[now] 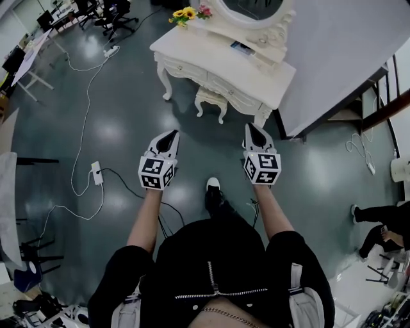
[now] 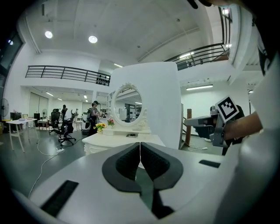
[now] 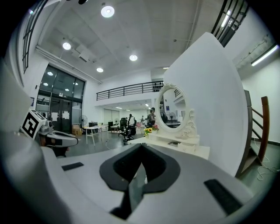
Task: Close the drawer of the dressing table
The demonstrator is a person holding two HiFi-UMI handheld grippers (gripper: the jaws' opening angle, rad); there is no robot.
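A white dressing table (image 1: 221, 64) with an oval mirror (image 1: 253, 11) stands against a white partition at the top of the head view; its drawer fronts (image 1: 211, 82) face me and are too small to tell apart. It also shows ahead as the dressing table (image 2: 127, 140) in the left gripper view and the dressing table (image 3: 175, 146) in the right. My left gripper (image 1: 170, 137) and right gripper (image 1: 254, 130) are held out side by side over the floor, well short of the table, both shut and empty.
A small white stool (image 1: 211, 102) sits under the table front. Flowers (image 1: 182, 14) stand on the table's left end. A power strip (image 1: 97, 172) and cables lie on the dark floor at left. Stairs (image 1: 378, 96) rise at right. Office chairs (image 1: 112, 14) stand far back.
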